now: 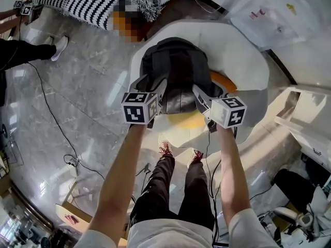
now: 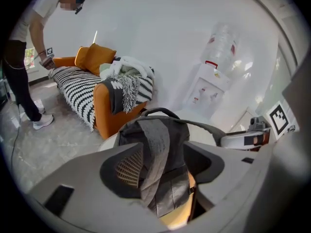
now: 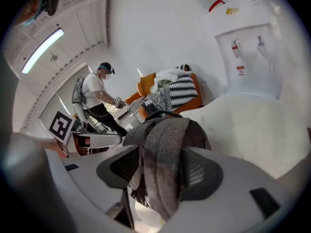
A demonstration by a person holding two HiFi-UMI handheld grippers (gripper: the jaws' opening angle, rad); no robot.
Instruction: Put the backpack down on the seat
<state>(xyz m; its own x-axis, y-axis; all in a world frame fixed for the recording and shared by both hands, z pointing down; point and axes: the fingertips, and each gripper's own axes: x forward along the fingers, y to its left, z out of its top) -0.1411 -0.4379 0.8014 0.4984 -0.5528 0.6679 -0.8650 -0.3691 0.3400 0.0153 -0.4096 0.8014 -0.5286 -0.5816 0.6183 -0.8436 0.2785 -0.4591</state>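
Head view: grey backpack (image 1: pixel 176 74) rests on the white rounded seat (image 1: pixel 243 61), just above frame centre, its top handle toward 12 o'clock and its base toward 6 o'clock, over a yellow cushion (image 1: pixel 182 122) that shows below it. Left gripper (image 1: pixel 153 85) is at the pack's 8 o'clock corner and right gripper (image 1: pixel 208 93) at its 4 o'clock corner, both pointing toward 12 o'clock. Left gripper view: jaws stand wide apart, and a grey shoulder strap (image 2: pixel 156 154) hangs loose down the gap. The ribbed pad at 9 o'clock shows clear of the strap, so there is no pinch. Right gripper view: jaws also spread, somewhat less, with the other strap (image 3: pixel 164 164) draped between them. It nearly fills the gap, yet the mesh pads are bare on both sides and not pressing. The pack's weight appears to be on the seat. Surroundings: orange sofa with striped throw (image 1: pixel 83 1) at 11 o'clock of the head view, across the marble floor (image 1: pixel 88 87). A black cable (image 1: pixel 51 119) trails at 9 o'clock. The wearer's shoes (image 1: pixel 165 149) are at 6 o'clock of the seat. In the left gripper view a second person (image 2: pixel 26 52) bends by the sofa at 10 o'clock, and a water dispenser (image 2: pixel 214 76) stands at 1 o'clock.
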